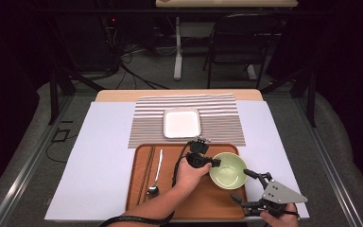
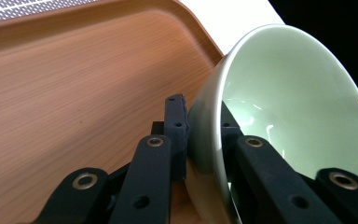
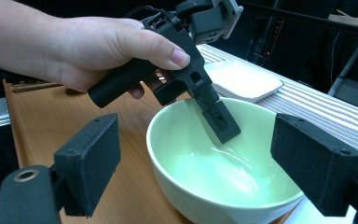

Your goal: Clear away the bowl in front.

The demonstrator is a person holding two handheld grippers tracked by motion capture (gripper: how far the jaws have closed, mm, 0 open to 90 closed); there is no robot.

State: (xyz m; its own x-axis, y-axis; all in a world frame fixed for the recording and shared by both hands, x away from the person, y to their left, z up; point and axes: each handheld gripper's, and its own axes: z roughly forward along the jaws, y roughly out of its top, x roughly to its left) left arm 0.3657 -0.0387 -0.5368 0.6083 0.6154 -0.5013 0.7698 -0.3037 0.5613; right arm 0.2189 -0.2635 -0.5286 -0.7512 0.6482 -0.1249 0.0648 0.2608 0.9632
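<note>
One green bowl (image 1: pixel 229 170), one wooden tray (image 1: pixel 139 189), one spoon (image 1: pixel 155 179), one pair of chopsticks (image 1: pixel 148 168), one white square plate (image 1: pixel 181 123), one striped placemat (image 1: pixel 222 120), two hand-held grippers counted, left (image 1: pixel 213 161) and right (image 1: pixel 246 185), one tabletop (image 1: pixel 104 142)

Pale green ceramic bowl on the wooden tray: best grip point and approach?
Pinch the rim wall of the pale green ceramic bowl, one jaw inside and one outside, coming from above on its left side. The wall is thin, the mouth open, the body too wide. The left tongs already clamp it there; the right tongs stand open.
</note>
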